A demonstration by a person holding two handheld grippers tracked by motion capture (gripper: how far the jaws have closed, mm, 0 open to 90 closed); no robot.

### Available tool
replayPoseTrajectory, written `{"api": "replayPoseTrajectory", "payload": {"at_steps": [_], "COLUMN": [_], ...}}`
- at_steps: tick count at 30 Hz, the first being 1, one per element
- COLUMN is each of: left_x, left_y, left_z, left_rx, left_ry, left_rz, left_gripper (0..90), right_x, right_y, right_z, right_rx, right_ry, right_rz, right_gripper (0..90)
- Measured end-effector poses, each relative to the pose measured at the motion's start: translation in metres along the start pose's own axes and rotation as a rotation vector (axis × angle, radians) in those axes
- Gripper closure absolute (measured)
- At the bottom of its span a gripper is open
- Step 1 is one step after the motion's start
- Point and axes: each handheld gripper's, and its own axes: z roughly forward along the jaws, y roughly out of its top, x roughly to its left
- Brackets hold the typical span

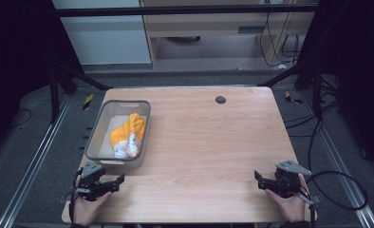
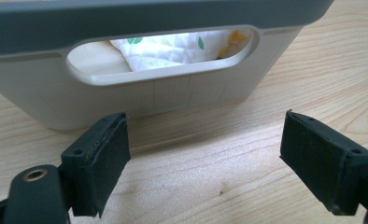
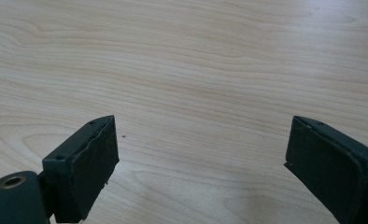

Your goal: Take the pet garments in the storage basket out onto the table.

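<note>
I see the wooden table (image 1: 204, 156) across the middle of the frame, with the grey bin (image 1: 101, 124) at centre left holding a yellow and white cloth (image 1: 128, 135). My left gripper (image 1: 110, 185), lower left just below the bin, is spread wide, empty. My right gripper (image 1: 260, 180), lower right, gapes wide over bare wood, touching nothing.

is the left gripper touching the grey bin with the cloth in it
Apart. In the left gripper view, bare wood shows between the open left gripper and the near wall of the bin; its fingers hold nothing.
</note>
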Motion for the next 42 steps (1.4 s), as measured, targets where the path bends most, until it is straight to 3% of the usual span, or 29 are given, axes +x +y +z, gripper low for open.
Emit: {"api": "replayPoseTrajectory", "payload": {"at_steps": [16, 25, 42], "left_x": [-0.001, -0.005, -0.01], "left_y": [0.007, 0.012, 0.026], "left_z": [-0.016, -0.025, -0.037], "left_rx": [-0.074, -0.121, -0.148], "left_ry": [-0.019, -0.026, -0.033], "left_rz": [-0.042, -0.036, -0.02], "left_gripper": [18.8, 19.4, 19.9], "right_x": [0.005, 0.004, 0.005], "right_y": [-0.001, -0.002, -0.002], "right_z": [-0.002, -0.004, -0.004], "right_rx": [0.0, -0.004, 0.002], "right_ry": [0.008, 0.012, 0.011], "right_rz": [-0.026, -0.025, -0.029], "right_gripper": [9.6, 9.2, 8.9]}}
